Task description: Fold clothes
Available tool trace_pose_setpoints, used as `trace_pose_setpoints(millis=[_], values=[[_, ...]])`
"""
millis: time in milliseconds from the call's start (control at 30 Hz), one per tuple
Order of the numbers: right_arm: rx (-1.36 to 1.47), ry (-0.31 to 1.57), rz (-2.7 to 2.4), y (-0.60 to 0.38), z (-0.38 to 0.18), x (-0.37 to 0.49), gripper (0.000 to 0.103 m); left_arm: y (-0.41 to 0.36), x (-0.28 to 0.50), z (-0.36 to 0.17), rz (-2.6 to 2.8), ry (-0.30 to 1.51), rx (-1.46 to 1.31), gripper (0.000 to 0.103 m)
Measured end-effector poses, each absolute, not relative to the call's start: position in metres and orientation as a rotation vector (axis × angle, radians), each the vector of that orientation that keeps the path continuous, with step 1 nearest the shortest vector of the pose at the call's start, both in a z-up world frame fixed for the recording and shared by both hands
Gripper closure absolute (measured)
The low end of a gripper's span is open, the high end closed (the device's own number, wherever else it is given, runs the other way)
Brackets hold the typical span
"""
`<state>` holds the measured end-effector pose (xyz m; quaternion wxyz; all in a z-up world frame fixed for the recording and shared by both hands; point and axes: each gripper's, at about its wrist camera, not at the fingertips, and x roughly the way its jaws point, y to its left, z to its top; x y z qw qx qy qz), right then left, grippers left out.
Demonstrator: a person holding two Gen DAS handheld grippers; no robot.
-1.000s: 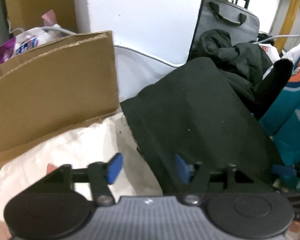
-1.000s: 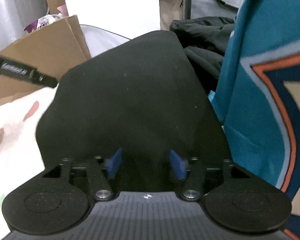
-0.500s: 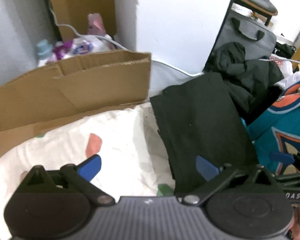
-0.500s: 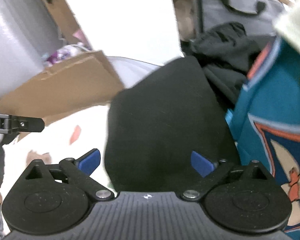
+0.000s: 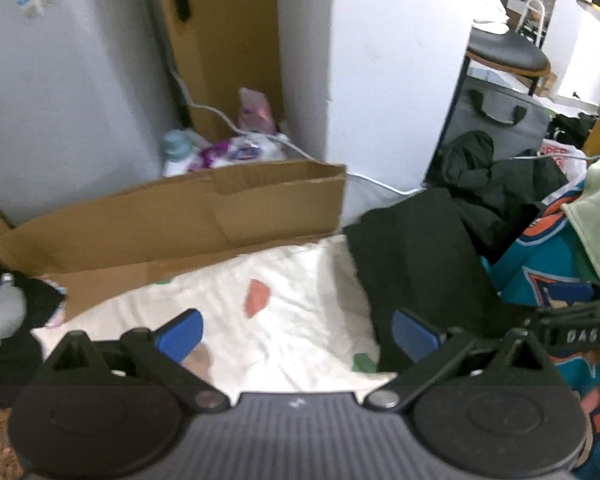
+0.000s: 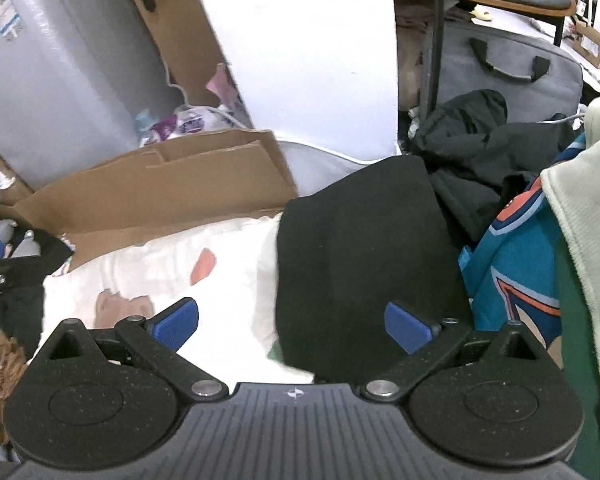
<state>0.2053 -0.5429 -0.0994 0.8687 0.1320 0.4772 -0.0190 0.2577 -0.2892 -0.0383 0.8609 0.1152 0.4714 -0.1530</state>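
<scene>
Flat rectangular black fabric garment [image 6: 360,256] is lying folded on white patterned bedsheet [image 6: 160,280], beside heaped teal-orange jersey [image 6: 512,280], keeping it apart from unsorted pile. Left hand-held gripper [image 5: 296,332] and right hand-held gripper [image 6: 292,322] are hovering spread wide, gripping nothing.

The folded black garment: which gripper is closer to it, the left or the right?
Right. The right gripper hangs over the folded black garment, one blue pad above it. The left gripper hangs mostly above the white sheet beside it.
</scene>
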Motion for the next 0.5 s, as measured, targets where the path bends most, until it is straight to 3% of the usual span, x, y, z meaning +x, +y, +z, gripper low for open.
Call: trace_pose_setpoints(millis=[500], values=[[0.208,1.052,-0.03,-0.478,0.025,0.181,0.001,-0.194,0.201,0.053,-0.253,0.984,0.245,0.001]])
